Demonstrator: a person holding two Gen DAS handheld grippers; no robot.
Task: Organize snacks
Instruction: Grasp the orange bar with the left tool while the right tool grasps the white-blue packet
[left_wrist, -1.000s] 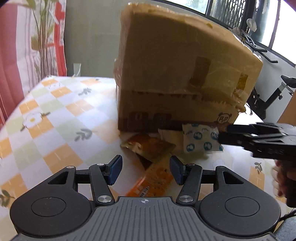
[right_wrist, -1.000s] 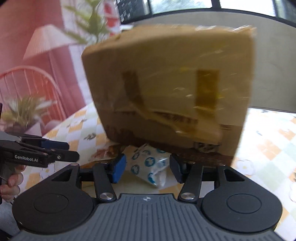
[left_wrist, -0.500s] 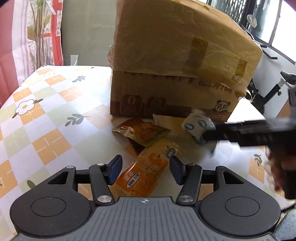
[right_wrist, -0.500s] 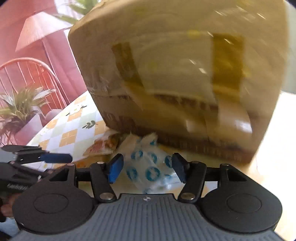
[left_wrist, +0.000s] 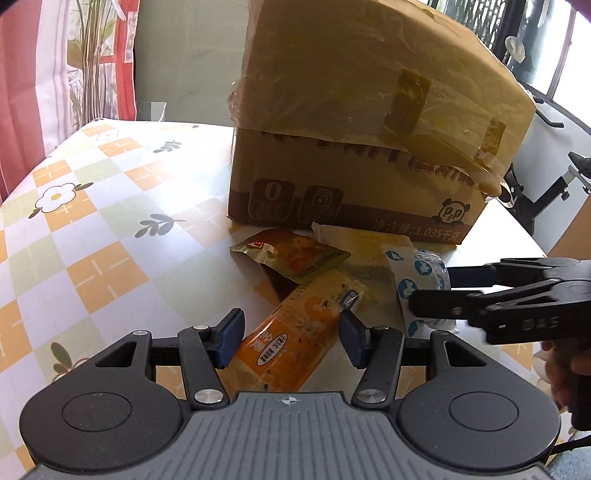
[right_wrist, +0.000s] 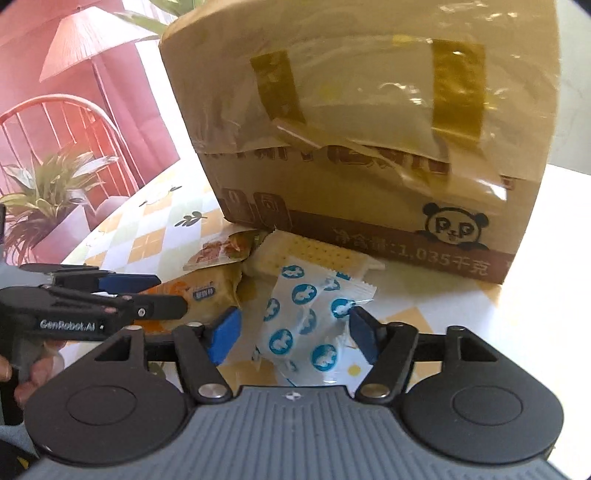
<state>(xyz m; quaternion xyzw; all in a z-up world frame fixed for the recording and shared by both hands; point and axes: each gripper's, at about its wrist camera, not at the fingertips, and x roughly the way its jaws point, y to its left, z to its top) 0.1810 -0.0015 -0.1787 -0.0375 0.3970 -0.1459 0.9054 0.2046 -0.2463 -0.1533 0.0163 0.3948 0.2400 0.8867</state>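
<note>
Your left gripper stands half open over the long orange snack bar wrapper, which lies flat on the table between the blue pads without touching either. Your right gripper has just been widening; the white sachet printed with blue round emblems sits between its jaws, its crimped edge just beside the right-hand pad, pressed by neither. Behind these lie a cream perforated-pattern cracker packet and a small orange-and-green foil pouch, both against the foot of the taped brown cardboard box with a panda mark. All rest on the checked orange, green and white tablecloth with flower prints. From the left wrist view your right gripper enters from the right edge, reaching to the sachet
</note>
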